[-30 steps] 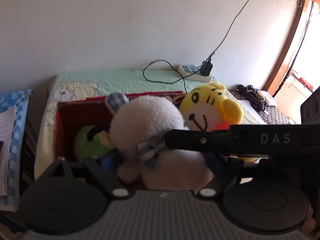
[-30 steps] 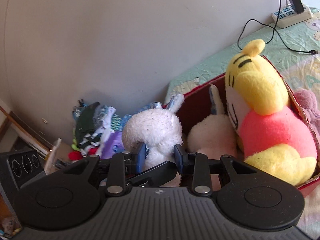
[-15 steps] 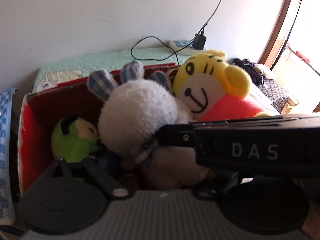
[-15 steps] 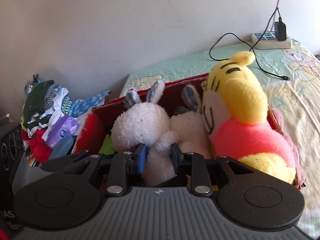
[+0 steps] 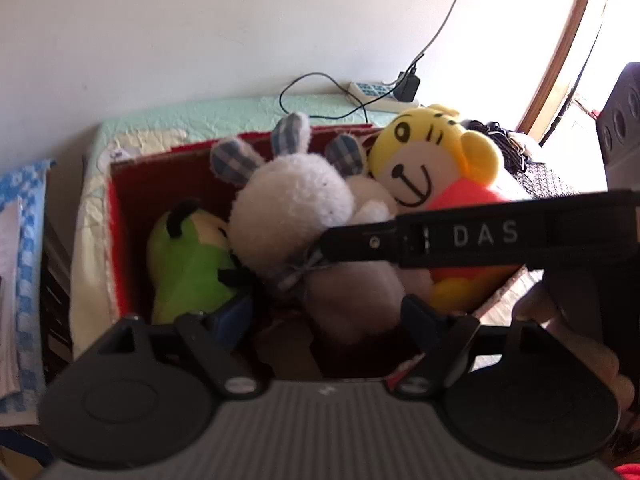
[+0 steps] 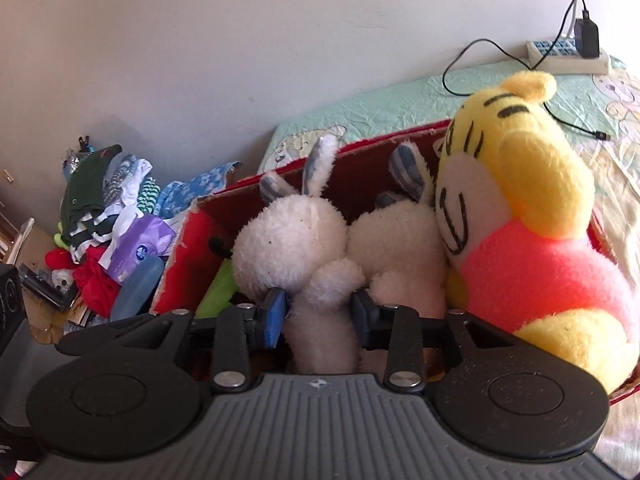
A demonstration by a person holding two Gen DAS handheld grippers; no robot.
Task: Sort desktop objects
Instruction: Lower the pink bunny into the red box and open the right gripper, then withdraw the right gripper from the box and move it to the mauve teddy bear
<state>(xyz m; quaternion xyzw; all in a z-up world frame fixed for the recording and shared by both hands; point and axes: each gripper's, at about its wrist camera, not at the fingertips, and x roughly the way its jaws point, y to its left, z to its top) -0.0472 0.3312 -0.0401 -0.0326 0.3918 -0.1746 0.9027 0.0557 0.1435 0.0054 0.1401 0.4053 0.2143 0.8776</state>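
Observation:
A red cardboard box [image 5: 120, 232] [image 6: 180, 264] holds several plush toys. A white rabbit [image 5: 292, 212] [image 6: 292, 248] with checked ears sits in the middle, beside a second white rabbit [image 6: 396, 240]. A yellow tiger in a pink shirt [image 5: 432, 172] [image 6: 532, 240] leans at the right. A green plush [image 5: 188, 256] lies at the left. My right gripper [image 6: 320, 312] is shut on the white rabbit's body; its black arm also crosses the left wrist view [image 5: 460, 240]. My left gripper [image 5: 328, 316] is open, its fingers wide apart over the box's near edge.
The box stands on a bed with a pale green sheet [image 6: 400, 100]. A power strip with a plugged charger [image 6: 568, 52] lies by the wall. A pile of clothes and packets [image 6: 108, 232] lies left of the box. A blue checked cloth [image 5: 24, 208] is at far left.
My right gripper has carried the white rabbit down into the box next to the other rabbit. My left gripper has risen and now looks down into the box.

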